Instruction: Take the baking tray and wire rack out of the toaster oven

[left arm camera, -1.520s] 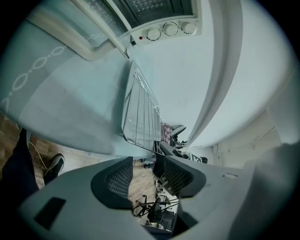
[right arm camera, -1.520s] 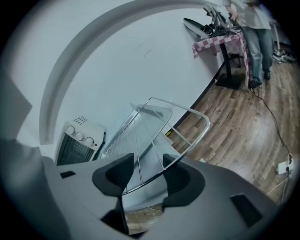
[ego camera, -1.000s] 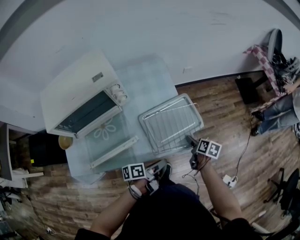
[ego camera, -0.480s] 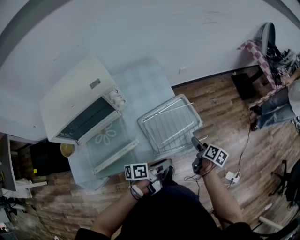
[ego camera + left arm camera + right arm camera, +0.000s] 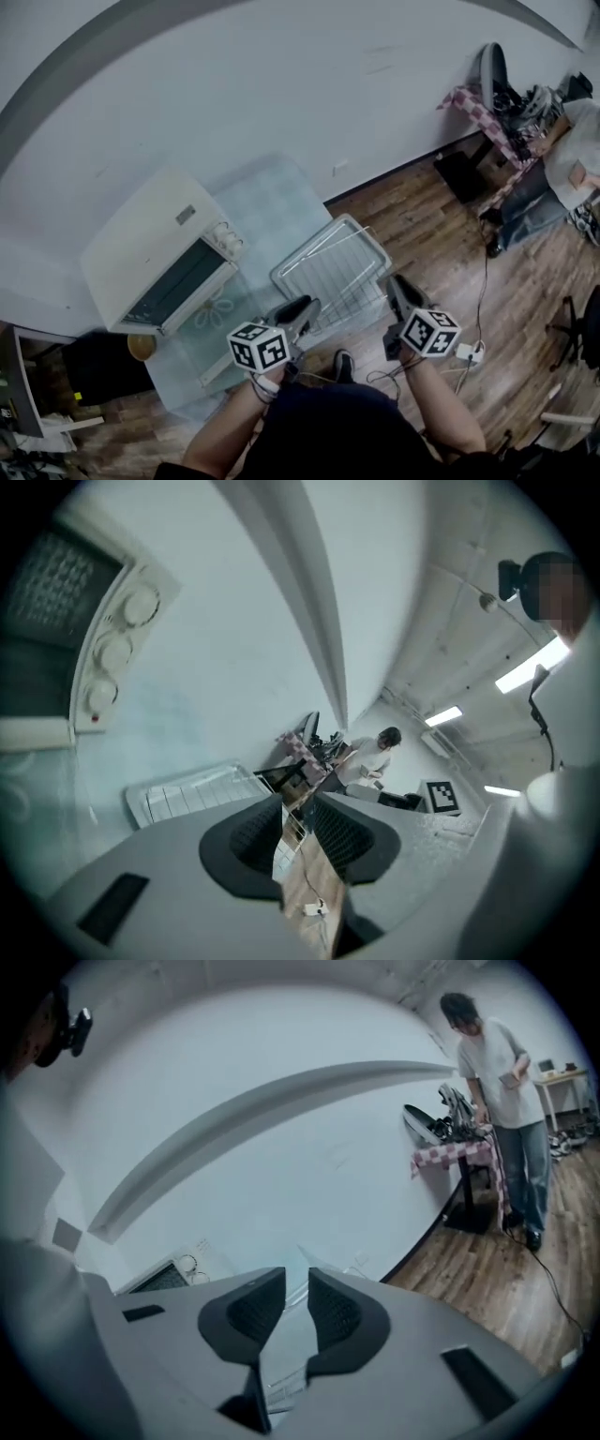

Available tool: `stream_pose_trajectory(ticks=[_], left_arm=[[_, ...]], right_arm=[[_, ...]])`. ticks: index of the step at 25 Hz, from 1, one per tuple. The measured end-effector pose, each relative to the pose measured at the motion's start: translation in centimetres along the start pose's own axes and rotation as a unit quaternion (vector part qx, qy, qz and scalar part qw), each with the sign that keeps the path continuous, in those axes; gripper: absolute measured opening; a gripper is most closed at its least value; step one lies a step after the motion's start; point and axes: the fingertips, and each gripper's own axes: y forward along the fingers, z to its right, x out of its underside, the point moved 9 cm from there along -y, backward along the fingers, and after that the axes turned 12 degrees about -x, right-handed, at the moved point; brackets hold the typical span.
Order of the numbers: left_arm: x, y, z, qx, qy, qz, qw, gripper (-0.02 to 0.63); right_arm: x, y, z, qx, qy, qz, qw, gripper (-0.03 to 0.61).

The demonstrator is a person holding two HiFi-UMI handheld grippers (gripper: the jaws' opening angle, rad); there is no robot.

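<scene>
The baking tray [image 5: 330,269] lies on the glass table [image 5: 267,202] with the wire rack in it, to the right of the white toaster oven [image 5: 155,248]. The oven's door [image 5: 214,314] hangs open. My left gripper [image 5: 298,311] hovers over the tray's near left corner, apart from it. My right gripper [image 5: 397,286] is raised by the tray's near right corner. Both pairs of jaws have just been closing; a narrow gap remains and nothing is between them. The left gripper view shows the left gripper [image 5: 298,803], the tray [image 5: 187,794] and the oven's knobs [image 5: 114,653]. The right gripper [image 5: 295,1279] points over the oven [image 5: 164,1277].
A person [image 5: 562,155] stands by a checked-cloth table [image 5: 473,103] at the far right. A cable and a white power strip [image 5: 466,353] lie on the wood floor near my right arm. A yellow bowl [image 5: 141,347] sits below the table's left side.
Both grippers have lifted up from the table's near edge, away from the tray. Their jaws stand closer together than before. The head view has tilted toward the wall.
</scene>
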Motion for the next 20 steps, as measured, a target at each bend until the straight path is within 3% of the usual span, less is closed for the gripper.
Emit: stream_pose_trajectory(ticks=[2, 8, 20], left_arm=[[-2.3, -0.7, 0.2, -0.012, 0.044, 0.024, 0.9987, 0.075], [-7.2, -2.9, 1.4, -0.032, 0.142, 0.079, 0.9862, 0.034], [-12.9, -6.9, 3.1, -0.044, 0.224, 0.166, 0.9593, 0.025]], right_arm=[[-1.0, 0.6, -2.8, -0.018, -0.042, 0.000, 0.999, 0.018], [-3.3, 2.1, -9.5, -0.054, -0.160, 0.005, 0.986, 0.005], [-6.4, 2.0, -18.9, -0.053, -0.331, 0.043, 0.941, 0.006]])
